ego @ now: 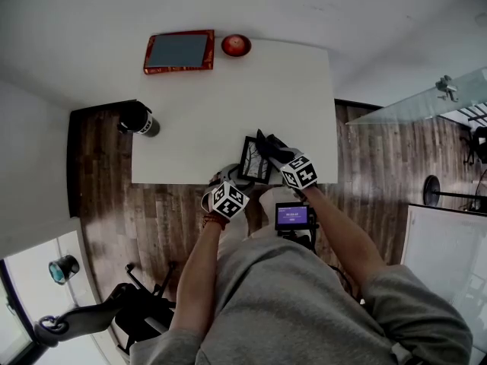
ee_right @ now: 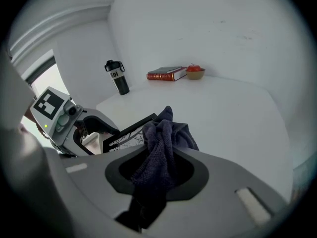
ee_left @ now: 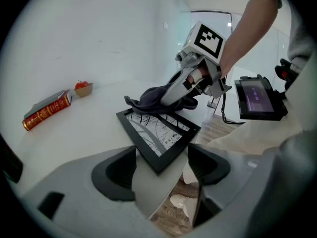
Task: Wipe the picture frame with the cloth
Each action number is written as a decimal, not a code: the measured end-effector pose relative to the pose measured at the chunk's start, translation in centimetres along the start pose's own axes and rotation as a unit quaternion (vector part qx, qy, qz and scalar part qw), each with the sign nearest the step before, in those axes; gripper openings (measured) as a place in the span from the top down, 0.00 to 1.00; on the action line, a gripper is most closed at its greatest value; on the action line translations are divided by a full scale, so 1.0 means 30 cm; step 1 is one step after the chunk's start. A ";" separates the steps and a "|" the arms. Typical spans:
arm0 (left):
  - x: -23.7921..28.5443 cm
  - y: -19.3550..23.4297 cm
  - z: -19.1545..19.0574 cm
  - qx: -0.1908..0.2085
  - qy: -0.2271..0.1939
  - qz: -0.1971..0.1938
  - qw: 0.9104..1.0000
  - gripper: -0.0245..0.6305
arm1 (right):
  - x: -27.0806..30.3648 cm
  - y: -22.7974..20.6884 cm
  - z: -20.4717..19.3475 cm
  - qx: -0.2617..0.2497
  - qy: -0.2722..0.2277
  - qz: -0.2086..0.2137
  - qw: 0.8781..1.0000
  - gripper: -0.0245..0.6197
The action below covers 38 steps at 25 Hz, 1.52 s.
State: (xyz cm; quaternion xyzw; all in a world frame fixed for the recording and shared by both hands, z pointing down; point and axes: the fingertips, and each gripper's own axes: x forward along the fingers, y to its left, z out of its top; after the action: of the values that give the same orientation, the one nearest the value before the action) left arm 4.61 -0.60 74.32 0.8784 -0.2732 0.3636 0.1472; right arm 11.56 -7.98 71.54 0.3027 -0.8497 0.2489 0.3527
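Clearly, the picture frame (ee_left: 159, 133) sat at the near edge of the white worktop (ego: 228, 97), right in front of you. Its printed side faced up, and one corner reached between the jaws of your left gripper (ee_left: 161, 168). Those jaws looked closed across that corner, a pad against each black edge, though the contact itself was hard to confirm. I judged the frame light and stiff, with a front that was probably glazed and breakable and a smooth moulding that could slip. The rim or a corner was the place to hold it, never the face.

Your right gripper (ee_right: 157, 175) was clamped on the cloth (ee_right: 166, 133), a dark, soft bundle bunched between the jaws and spilling forward. In the left gripper view it was draped over the frame's far edge. Being limp, it would fold under pressure, so a thick wad gripped near its middle would suit wiping best.

Farther off, a red book (ego: 179, 51) and a small bowl (ego: 236, 45) of something red lay at the worktop's far side, well apart from the frame. A dark flask (ego: 138, 119) stood by the left edge.

Whether the frame lay flat or was tipped up off the worktop could not be settled, since the cloth and your grippers covered much of it from above. The print on its face was too small to read.
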 end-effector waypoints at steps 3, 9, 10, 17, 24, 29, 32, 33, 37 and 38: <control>0.000 0.002 0.001 -0.001 0.001 0.000 1.000 0.45 | -0.005 0.022 -0.017 0.001 0.007 0.016 1.000 0.82; 0.003 -0.002 0.003 -0.002 0.001 -0.001 1.000 0.45 | -0.022 0.068 -0.054 -0.012 0.022 0.043 0.999 0.82; 0.003 -0.001 0.004 -0.002 0.001 0.000 1.000 0.45 | -0.024 0.075 -0.058 -0.018 0.025 0.046 0.998 0.82; 0.000 -0.004 0.007 -0.002 0.001 0.000 1.000 0.45 | -0.037 0.123 -0.087 -0.056 0.051 0.072 0.995 0.82; 0.002 -0.004 0.006 -0.003 0.002 -0.001 1.000 0.45 | -0.060 0.192 -0.140 -0.065 0.077 0.120 0.988 0.82; 0.001 0.000 0.003 -0.002 0.001 0.000 1.000 0.45 | -0.055 0.212 -0.147 -0.086 0.094 0.124 0.984 0.82; 0.001 0.000 0.003 -0.001 0.001 0.001 1.000 0.45 | -0.052 0.222 -0.145 -0.110 0.112 0.126 0.980 0.82; 0.000 -0.001 0.004 -0.001 0.001 0.001 1.000 0.45 | -0.052 0.225 -0.144 -0.113 0.116 0.127 0.979 0.82; 0.002 -0.002 0.005 -0.001 0.001 0.001 1.000 0.45 | -0.049 0.234 -0.140 -0.110 0.119 0.132 0.978 0.82; 0.002 -0.001 0.005 -0.001 0.001 0.000 1.000 0.45 | -0.047 0.237 -0.137 -0.107 0.118 0.135 0.978 0.82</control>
State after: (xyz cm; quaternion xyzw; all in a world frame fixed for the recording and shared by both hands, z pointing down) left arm 4.75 -0.66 74.26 0.8777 -0.2737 0.3643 0.1485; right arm 9.29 0.05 71.58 0.1139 -0.8568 0.2355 0.4444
